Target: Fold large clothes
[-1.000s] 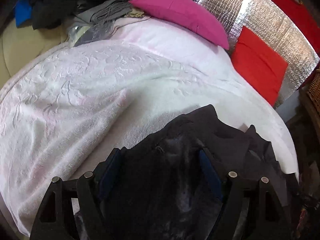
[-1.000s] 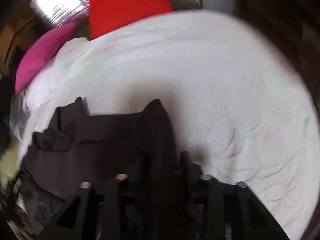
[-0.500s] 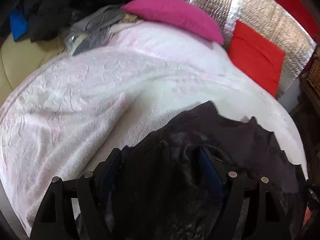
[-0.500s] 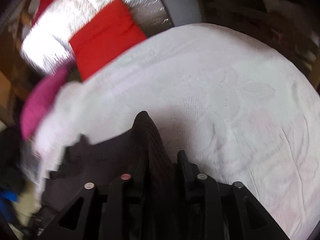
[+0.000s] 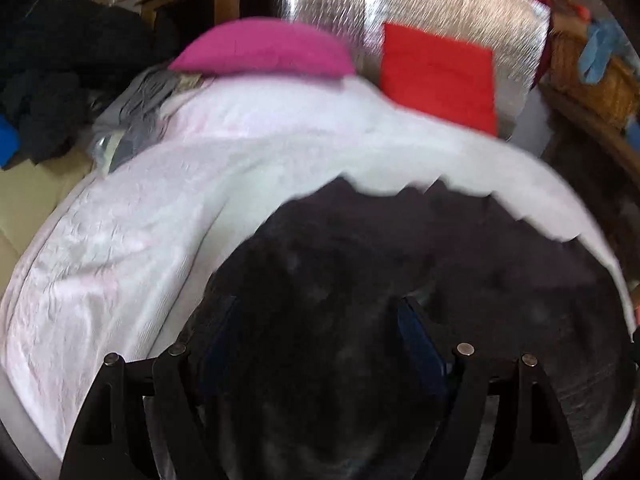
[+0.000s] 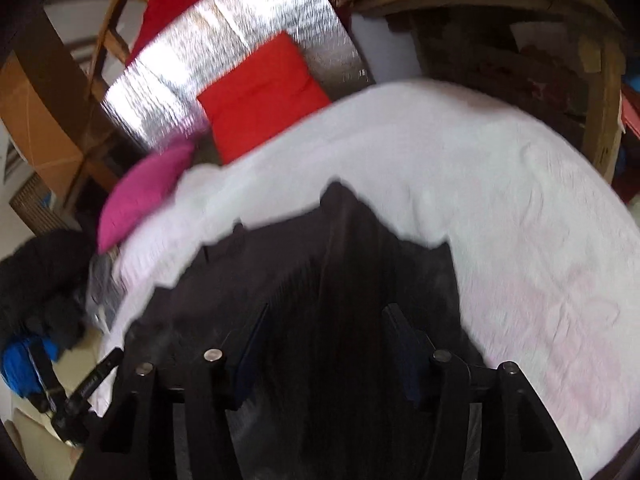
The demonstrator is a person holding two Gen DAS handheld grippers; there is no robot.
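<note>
- Left wrist view shows the dark garment [image 5: 420, 248] lying on a bed with a white blanket [image 5: 132, 240]. It sits near the front edge, so both hands can reach it.
- The left gripper [image 5: 316, 320] has its fingers [image 5: 416, 332] spread wide. Dark cloth fills the gap between them. I cannot tell if they press on it or just hang over it.
- In the right wrist view, the right gripper [image 6: 324, 332] has just been opening its fingers. A ridge of the dark cloth runs up between them. The pads look apart from it, so I think this hand is letting go.
- My guess is the two hands are spreading the garment out flat, so it can be folded neatly.
- A pink pillow [image 5: 264, 48] and a red cushion [image 5: 436, 76] sit at the far end, well apart from the garment.
- The pictures are blurry.
</note>
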